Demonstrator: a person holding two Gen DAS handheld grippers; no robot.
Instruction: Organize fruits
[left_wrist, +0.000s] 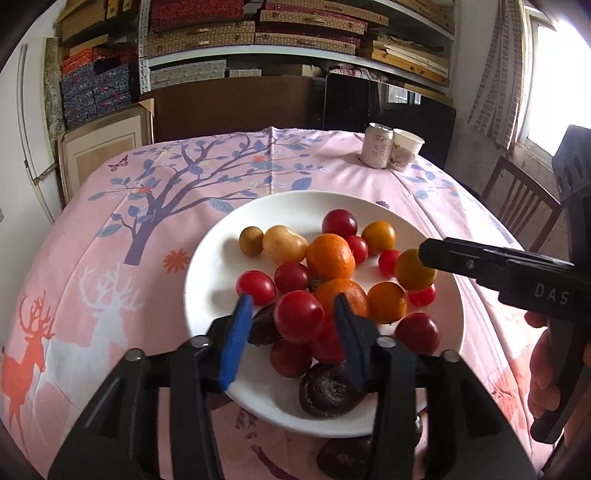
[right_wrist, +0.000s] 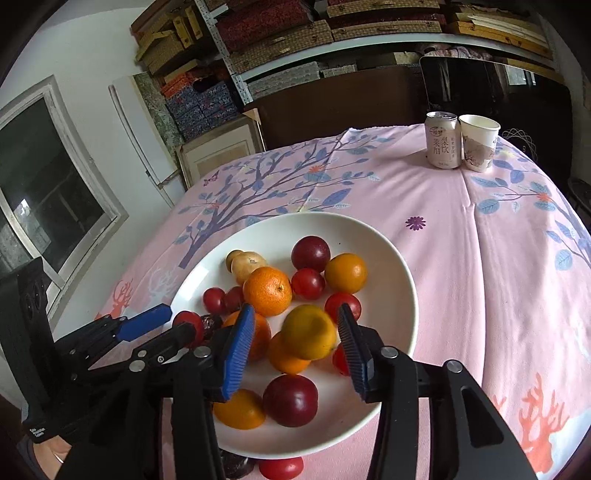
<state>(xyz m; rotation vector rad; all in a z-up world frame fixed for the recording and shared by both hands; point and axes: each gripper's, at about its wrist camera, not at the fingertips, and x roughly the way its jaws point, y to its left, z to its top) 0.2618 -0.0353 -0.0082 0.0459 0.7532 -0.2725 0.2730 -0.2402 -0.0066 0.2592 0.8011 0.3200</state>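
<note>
A white plate (left_wrist: 207, 280) (right_wrist: 399, 280) on the pink tablecloth holds several red tomatoes, oranges, a pale potato-like piece (left_wrist: 284, 242) and dark purple pieces. My left gripper (left_wrist: 292, 299) hangs over the plate's near side, open. A red tomato (left_wrist: 298, 315) sits between its blue pads with a gap on both sides, on top of the pile. My right gripper (right_wrist: 295, 308) is open over the plate too. A blurred yellow-orange fruit (right_wrist: 309, 332) (left_wrist: 413, 269) lies between its pads, clear of the left pad and close to the right one.
A drink can (right_wrist: 443, 140) and a paper cup (right_wrist: 478, 146) stand at the table's far right. A red tomato (right_wrist: 280, 467) and a dark piece (left_wrist: 343, 458) lie on the cloth below the plate. A wooden chair (left_wrist: 517, 199) is to the right and shelves stand behind.
</note>
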